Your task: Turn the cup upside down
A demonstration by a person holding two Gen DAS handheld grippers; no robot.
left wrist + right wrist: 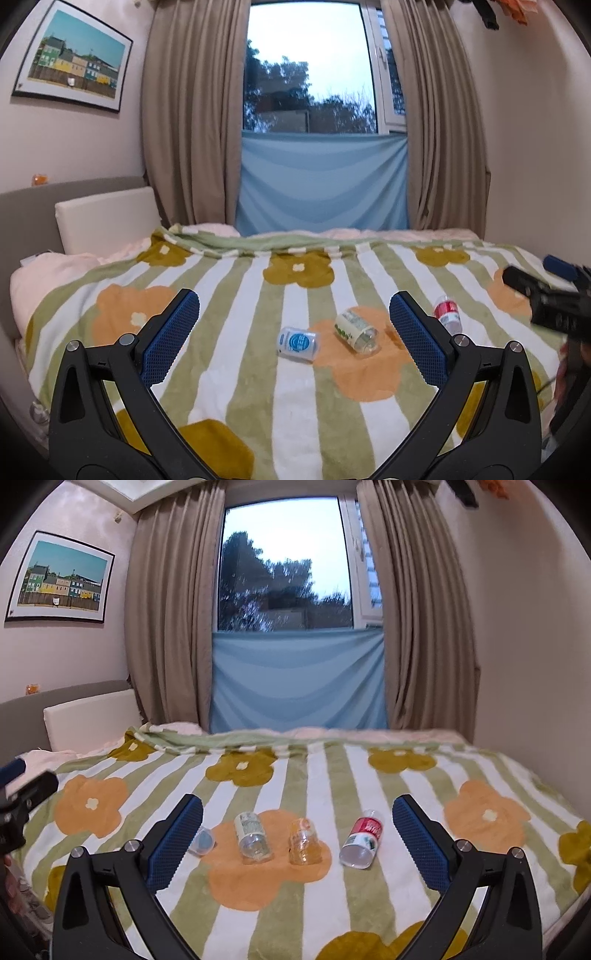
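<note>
Cups (255,836) lie tipped on the blanket (258,915); both tongs gape empty.

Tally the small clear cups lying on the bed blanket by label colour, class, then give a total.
Blue label: 1
Green-and-white label: 1
Orange tint: 1
Red label: 1
Total: 4

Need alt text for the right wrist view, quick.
Open right gripper hovers over a flowered, striped blanket where four small containers lie in a row: blue-labelled, green-labelled, amber, red-labelled. Curtained window behind.
</note>
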